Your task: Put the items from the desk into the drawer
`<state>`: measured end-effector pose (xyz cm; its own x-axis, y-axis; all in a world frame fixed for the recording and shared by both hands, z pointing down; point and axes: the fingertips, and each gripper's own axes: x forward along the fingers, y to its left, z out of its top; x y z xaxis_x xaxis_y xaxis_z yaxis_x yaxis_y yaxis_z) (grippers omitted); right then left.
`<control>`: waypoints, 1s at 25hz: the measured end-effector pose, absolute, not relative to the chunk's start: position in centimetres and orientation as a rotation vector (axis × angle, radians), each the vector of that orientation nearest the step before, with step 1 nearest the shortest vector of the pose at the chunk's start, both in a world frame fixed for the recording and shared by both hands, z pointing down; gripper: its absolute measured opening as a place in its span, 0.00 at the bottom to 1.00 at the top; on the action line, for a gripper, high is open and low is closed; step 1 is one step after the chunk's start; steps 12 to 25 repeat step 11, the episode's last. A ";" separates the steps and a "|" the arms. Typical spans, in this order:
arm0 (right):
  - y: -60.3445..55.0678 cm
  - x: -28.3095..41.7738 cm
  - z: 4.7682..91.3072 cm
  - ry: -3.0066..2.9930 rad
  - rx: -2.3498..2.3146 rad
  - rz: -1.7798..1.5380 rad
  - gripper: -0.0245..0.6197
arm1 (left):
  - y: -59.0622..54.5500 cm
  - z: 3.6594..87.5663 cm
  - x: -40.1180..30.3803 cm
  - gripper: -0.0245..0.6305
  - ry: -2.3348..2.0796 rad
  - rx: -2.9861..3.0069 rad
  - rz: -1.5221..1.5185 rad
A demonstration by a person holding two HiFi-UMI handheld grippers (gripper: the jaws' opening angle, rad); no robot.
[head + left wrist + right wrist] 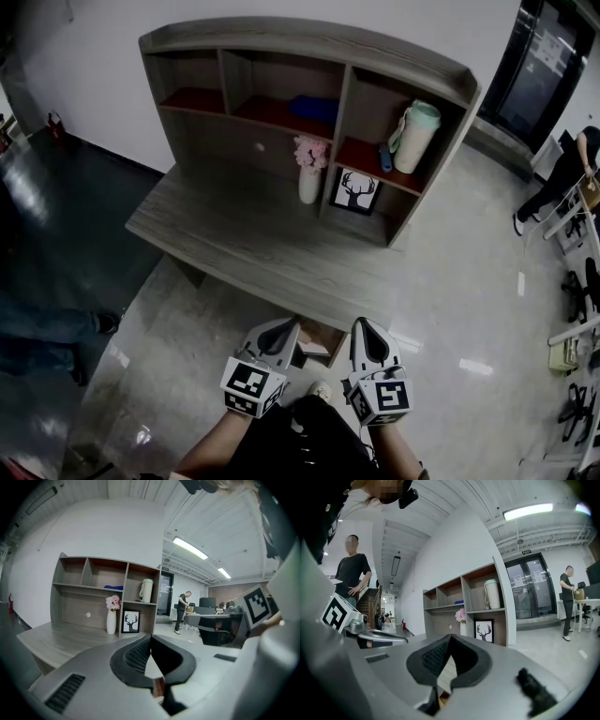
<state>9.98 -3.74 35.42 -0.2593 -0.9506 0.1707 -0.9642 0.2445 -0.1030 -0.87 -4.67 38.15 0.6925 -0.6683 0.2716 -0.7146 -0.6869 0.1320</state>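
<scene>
Open-plan office. We identify it by a wooden desk (234, 244) with a shelved hutch (309, 70) on a polished floor (450, 309), strip lights (190, 548) under an exposed ceiling, glass double doors (532, 590), workstations (213, 620) with dark screens where a person (182, 611) stands, and office chairs (574, 405).

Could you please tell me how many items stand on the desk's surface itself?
2: a white vase of pink flowers beside the divider, and a framed deer picture in the lower right cubby. Something might hide behind the picture.
</scene>
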 end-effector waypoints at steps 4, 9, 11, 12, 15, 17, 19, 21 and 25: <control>-3.7 10.0 35.6 -2.423 1.858 0.306 0.05 | -4.7 37.9 -0.9 0.05 -1.119 2.679 0.293; -3.5 9.5 35.6 -2.425 1.818 0.262 0.05 | -4.7 37.9 -0.9 0.05 -1.131 2.677 0.292; -3.4 9.3 35.5 -2.430 1.804 0.262 0.05 | -4.6 38.0 -0.8 0.05 -1.132 2.678 0.291; -3.4 9.3 35.5 -2.430 1.804 0.262 0.05 | -4.6 38.0 -0.8 0.05 -1.132 2.678 0.291; -3.4 9.3 35.5 -2.430 1.804 0.262 0.05 | -4.6 38.0 -0.8 0.05 -1.132 2.678 0.291; -3.4 9.3 35.5 -2.430 1.804 0.262 0.05 | -4.6 38.0 -0.8 0.05 -1.132 2.678 0.291; -3.4 9.3 35.5 -2.430 1.804 0.262 0.05 | -4.6 38.0 -0.8 0.05 -1.132 2.678 0.291; -3.4 9.3 35.5 -2.430 1.804 0.262 0.05 | -4.6 38.0 -0.8 0.05 -1.132 2.678 0.291; -3.4 9.3 35.5 -2.430 1.804 0.262 0.05 | -4.6 38.0 -0.8 0.05 -1.132 2.678 0.291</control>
